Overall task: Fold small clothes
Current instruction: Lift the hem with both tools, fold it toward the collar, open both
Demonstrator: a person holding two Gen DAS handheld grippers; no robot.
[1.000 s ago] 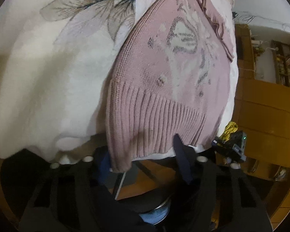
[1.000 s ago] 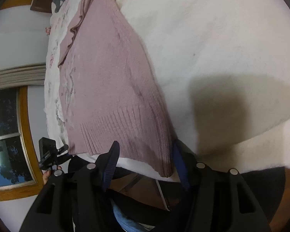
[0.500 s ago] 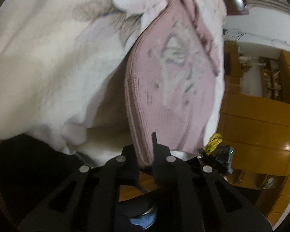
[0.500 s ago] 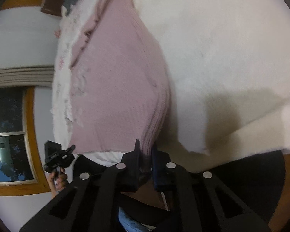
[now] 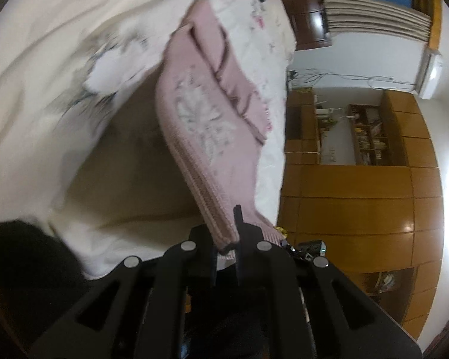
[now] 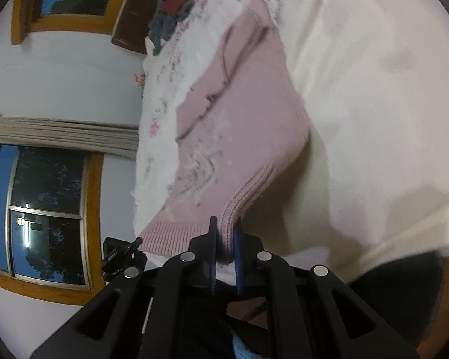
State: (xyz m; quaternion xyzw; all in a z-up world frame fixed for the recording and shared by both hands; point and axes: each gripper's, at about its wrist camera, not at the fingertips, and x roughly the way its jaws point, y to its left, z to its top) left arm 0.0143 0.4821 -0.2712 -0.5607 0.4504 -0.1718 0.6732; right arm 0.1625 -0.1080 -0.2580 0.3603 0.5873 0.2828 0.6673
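A small pink knitted sweater (image 5: 206, 125) with a pale flower pattern lies on a cream bedspread (image 5: 60, 59). Its ribbed hem is raised off the bed at both near corners. My left gripper (image 5: 226, 239) is shut on one hem corner. In the right wrist view the same sweater (image 6: 239, 125) stretches away from my right gripper (image 6: 224, 239), which is shut on the other ribbed hem corner. The collar end still rests on the bedspread (image 6: 374, 89). The sweater casts a shadow on the cloth under it.
A pile of dark and red clothes (image 6: 173, 15) lies at the far end of the bed. Wooden cabinets and shelves (image 5: 359, 179) stand beside the bed. A window with a wooden frame (image 6: 45, 215) is on the other side. Each wrist view shows the other gripper (image 6: 122, 254) near the bed's edge.
Both grippers closed on the hem corners, which lay flat a second ago, and have lifted them off the bed. Both views have tilted, showing more of the room.
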